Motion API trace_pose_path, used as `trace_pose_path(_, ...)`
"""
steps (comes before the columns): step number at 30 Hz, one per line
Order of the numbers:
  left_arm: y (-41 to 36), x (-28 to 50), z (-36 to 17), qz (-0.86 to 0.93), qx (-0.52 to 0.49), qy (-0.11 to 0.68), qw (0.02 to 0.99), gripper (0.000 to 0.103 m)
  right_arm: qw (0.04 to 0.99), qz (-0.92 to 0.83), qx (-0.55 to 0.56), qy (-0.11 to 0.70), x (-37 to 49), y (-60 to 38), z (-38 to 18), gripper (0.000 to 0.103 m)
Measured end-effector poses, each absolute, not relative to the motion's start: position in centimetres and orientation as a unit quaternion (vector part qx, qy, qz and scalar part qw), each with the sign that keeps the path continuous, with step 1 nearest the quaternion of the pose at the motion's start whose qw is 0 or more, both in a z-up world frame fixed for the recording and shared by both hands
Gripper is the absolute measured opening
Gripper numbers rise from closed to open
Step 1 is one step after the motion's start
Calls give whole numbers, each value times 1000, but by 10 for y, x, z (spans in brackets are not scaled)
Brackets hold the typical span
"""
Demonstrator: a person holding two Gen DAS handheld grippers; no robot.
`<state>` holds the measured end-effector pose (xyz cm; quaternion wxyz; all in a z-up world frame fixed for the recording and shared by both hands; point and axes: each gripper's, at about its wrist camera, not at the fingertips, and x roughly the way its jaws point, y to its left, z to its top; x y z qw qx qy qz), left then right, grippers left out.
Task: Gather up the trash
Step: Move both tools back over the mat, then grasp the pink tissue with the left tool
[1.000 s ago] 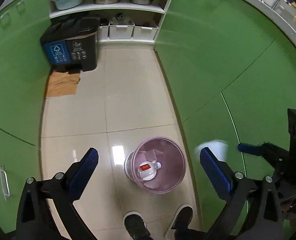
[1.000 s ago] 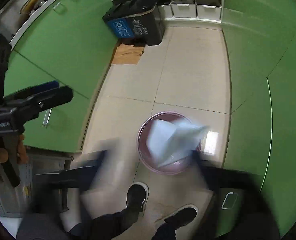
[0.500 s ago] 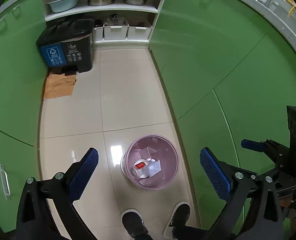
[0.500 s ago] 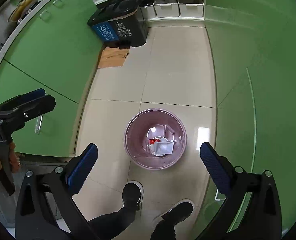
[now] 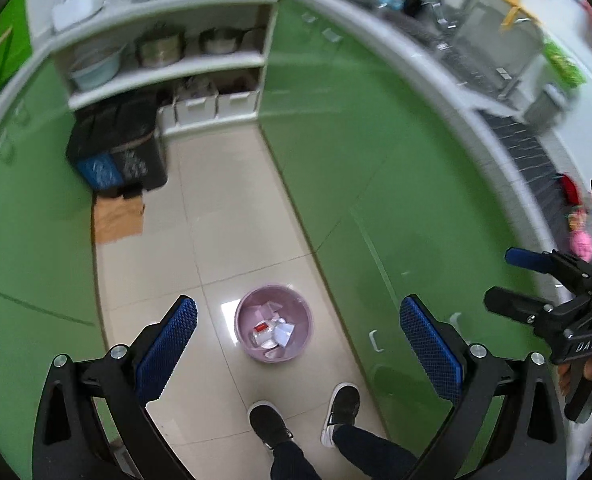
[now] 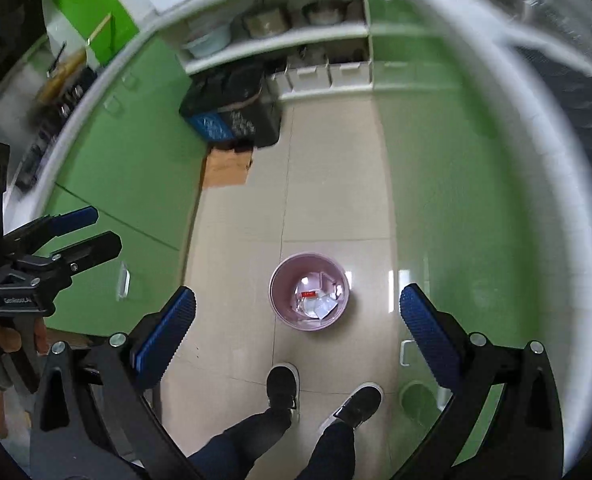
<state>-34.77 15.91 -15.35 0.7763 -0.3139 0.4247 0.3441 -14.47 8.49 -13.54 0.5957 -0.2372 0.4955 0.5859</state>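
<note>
Green-cabinet kitchen, tile floor: pink bin (image 5: 273, 328) lower centre w/ light, crumply paper scraps (image 5: 283, 334), pinch edges; both hand-held grippers (image 5: 298, 344) (image 6: 296, 328) wide open, empty.

The left gripper (image 5: 296, 344) is hanging high above a tiled kitchen floor (image 5: 232, 208), its blue-padded fingers (image 5: 168, 344) spread wide and empty. Far below between them, a pink wastebasket (image 5: 273, 328) is holding crumpled paper and a red-labelled bottle. Two black shoes (image 5: 270, 424) are standing just behind it. The right gripper (image 5: 536, 284) is showing at the right edge, its jaws apart.
</note>
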Motion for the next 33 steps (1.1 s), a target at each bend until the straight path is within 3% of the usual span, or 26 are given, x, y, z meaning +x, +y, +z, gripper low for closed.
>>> trace_pose_path(5, 144, -317, -86, 316, -279, 420, 804, 97, 651, 552, -197, 482, -101, 35, -63, 100)
trace_pose_path(13, 114, -230, -27, 237, -219, 411, 853, 97, 735, 463, -136, 476, -19, -65, -21, 100)
trace_pose_path(22, 50, -115, -18, 143, -174, 429, 875, 97, 781, 383, -98, 484, 57, -170, -21, 100)
trace_pose_path(33, -4, -14, -48, 85, -146, 472, 865, 97, 783, 359, -89, 500, 119, -204, -41, 100)
